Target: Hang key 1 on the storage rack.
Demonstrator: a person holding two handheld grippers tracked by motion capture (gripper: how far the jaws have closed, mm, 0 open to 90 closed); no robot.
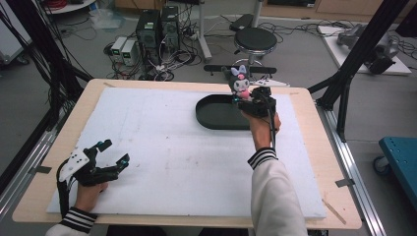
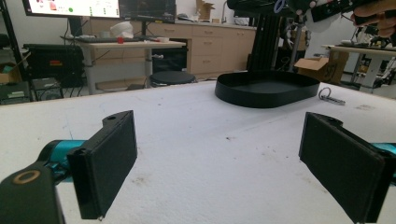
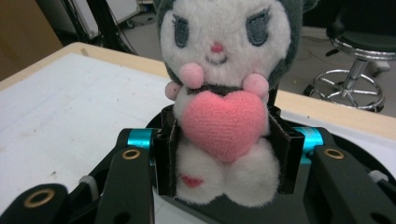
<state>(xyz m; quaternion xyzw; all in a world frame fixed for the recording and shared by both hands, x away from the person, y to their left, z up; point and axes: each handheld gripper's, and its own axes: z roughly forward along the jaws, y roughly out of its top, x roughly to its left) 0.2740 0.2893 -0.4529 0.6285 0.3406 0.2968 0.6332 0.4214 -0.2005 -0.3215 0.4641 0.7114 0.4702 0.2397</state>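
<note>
Fingers of right gripper [image 3: 223, 154] are clamping plush toy [image 3: 224, 93] above black tray [image 1: 216, 114], presumably for depositing; left gripper [image 2: 219, 163] is resting released on desk [image 1: 59, 142].

A pale wooden counter [image 1: 324, 147] topped with a white foam sheet [image 1: 162, 147] stands on a grey floor [image 1: 44, 98] strewn with black cables [image 1: 172, 64]. Behind it: a round black stool [image 1: 254, 39], two black computer towers [image 1: 158, 27] and black frame struts [image 1: 364, 44]. In the left gripper view, light wooden cabinets [image 2: 219, 46], a desk [image 2: 126, 45] and a lit monitor [image 2: 72, 7] line the far wall.
</note>
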